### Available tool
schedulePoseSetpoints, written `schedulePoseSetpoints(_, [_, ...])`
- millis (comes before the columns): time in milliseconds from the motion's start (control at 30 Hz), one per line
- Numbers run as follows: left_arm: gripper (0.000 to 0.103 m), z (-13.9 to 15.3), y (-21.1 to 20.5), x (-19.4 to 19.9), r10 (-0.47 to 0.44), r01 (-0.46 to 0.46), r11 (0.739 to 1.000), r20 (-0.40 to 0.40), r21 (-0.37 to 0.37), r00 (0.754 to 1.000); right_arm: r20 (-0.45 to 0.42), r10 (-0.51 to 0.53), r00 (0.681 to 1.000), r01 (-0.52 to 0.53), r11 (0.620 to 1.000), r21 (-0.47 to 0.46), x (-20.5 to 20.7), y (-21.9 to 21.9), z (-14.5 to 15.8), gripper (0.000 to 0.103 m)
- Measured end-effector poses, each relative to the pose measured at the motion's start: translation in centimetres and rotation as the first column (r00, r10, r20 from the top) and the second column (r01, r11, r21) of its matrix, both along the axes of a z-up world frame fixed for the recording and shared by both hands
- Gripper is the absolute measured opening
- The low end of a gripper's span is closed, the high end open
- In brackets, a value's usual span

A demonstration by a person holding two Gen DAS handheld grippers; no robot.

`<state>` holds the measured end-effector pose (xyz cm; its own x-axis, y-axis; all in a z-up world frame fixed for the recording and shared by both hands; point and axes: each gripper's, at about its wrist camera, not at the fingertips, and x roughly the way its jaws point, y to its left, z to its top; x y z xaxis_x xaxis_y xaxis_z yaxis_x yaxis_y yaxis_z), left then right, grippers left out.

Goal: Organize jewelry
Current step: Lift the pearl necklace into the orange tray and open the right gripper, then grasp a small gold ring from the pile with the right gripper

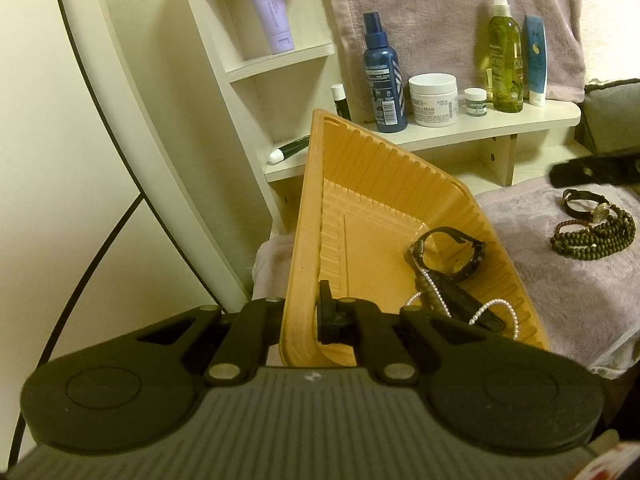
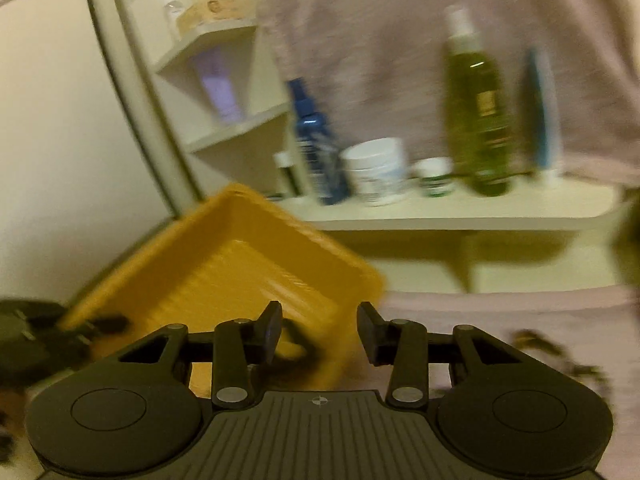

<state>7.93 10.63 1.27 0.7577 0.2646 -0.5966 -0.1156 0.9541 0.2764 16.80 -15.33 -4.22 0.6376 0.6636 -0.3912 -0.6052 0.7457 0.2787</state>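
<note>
Through the left wrist camera, the left gripper [image 1: 308, 316] has its jaws clamped on the near rim of the orange tray [image 1: 360, 200], which is tipped steeply, its long axis running up and away toward the shelf [image 1: 480, 128], its hollow facing right. Slid into the tray's low near corner lie a black watch [image 1: 448, 252] and a pearl strand [image 1: 496, 308]. Right of the tray, on the pale towel [image 1: 560, 292] over the surface, rest a beaded bracelet pile [image 1: 596, 236] and a second watch [image 1: 588, 204], well apart from the tray. Above the tray, on the shelf, the white jar [image 1: 434, 98] reads "CREAM"; other labels are too small to read. Through the right wrist camera, heavily blurred, the right gripper [image 2: 320, 334] has its jaws apart and holds nothing, hovering just over the tray's [image 2: 224, 264] near right edge; no writing is legible here.
</note>
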Motion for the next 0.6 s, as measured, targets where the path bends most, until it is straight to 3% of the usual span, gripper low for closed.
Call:
schedulePoseSetpoints(333, [0.004,0.0,0.1,-0.1,-0.002,0.002,1.000,-0.002,0.003,1.000,0.070,-0.186,0.980,0.196,0.962,-0.190,-1.4,-4.8,-3.5,0.042])
schedulePoseSetpoints(600, [0.004,-0.1,0.1,-0.1,0.000,0.000,1.000,-0.006,0.008,1.000,0.079,-0.240,0.967,0.253,0.922,-0.295,-1.0,-7.2,-6.1,0.043])
